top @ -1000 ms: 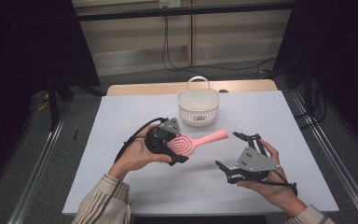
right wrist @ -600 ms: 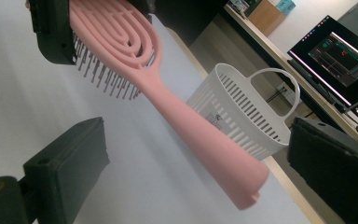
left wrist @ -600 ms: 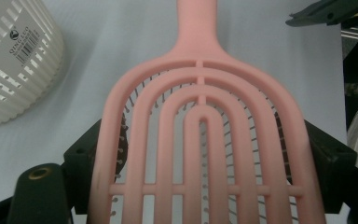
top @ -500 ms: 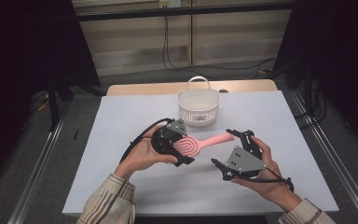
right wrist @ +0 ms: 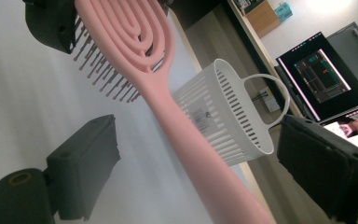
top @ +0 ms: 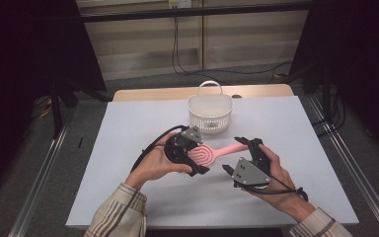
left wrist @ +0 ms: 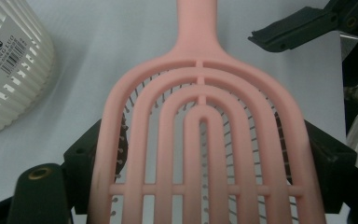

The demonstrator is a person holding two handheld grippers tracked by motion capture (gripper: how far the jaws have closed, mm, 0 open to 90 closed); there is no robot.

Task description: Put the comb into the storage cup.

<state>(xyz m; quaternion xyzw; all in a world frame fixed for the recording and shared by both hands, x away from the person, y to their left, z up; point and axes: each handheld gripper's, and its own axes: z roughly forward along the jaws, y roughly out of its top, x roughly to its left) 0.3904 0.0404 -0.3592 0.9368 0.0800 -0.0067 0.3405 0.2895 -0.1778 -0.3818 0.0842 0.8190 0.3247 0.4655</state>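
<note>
A pink vented hairbrush (top: 208,154) is held above the white table (top: 128,128), bristles down. My left gripper (top: 190,159) is shut on its head; in the left gripper view both black jaws press the edges of the brush (left wrist: 200,140). My right gripper (top: 233,154) straddles the handle (right wrist: 191,144) with a gap on each side. Its jaws have just been closing with the handle between them, the pads apart from it. One of its fingers (left wrist: 298,30) shows beside the handle in the left gripper view.
A white slotted basket with a handle (top: 210,112) stands on the table just beyond the brush, also seen as basket (right wrist: 223,112) and basket (left wrist: 9,70). The table's far edge meets a wooden strip. Dark frames and rails flank the table.
My right gripper has moved left toward the brush and now has the handle between its jaws, which have narrowed. The left gripper keeps its hold on the brush head and has hardly moved.
</note>
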